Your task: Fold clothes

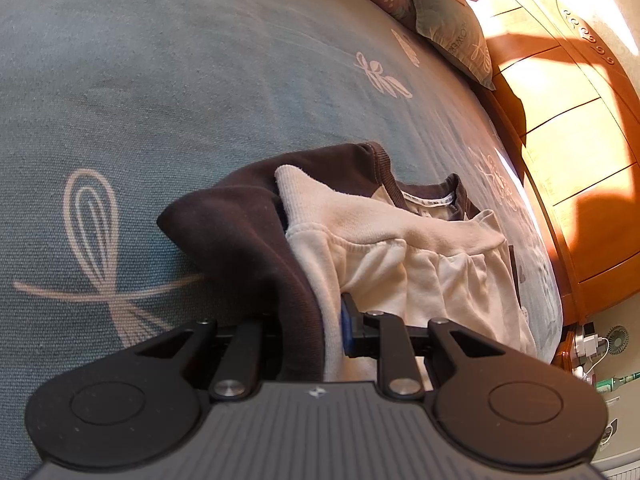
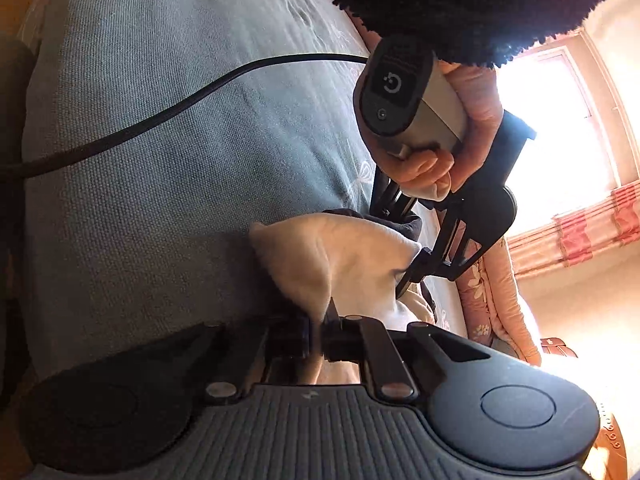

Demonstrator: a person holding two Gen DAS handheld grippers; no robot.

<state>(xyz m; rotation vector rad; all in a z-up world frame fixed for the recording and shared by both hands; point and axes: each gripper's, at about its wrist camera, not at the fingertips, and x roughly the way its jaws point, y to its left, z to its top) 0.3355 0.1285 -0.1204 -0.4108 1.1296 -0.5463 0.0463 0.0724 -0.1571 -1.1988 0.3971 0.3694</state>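
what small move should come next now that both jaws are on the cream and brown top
Probably lift both ends together and carry them toward the collar. The left gripper and right gripper each pinch the top, which lies bunched, half folded on the bedspread.

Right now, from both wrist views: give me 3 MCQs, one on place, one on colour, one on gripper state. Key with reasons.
1. Where does the garment lie?
A. on the teal bedspread
B. on a wooden floor
C. in a basket

2. What colours is the garment?
A. red and blue
B. cream body with dark brown sleeves
C. all green

3. What is the right gripper doing?
A. open above the cloth
B. shut on the garment
C. gripping the black cable

Key:
1 A, the teal bedspread with its pale leaf print surrounds it.
2 B, the cream fabric meets a dark brown sleeve and collar.
3 B, cream cloth is pinched between its fingers; the left gripper also clamps the garment's edge, while the black cable lies apart.
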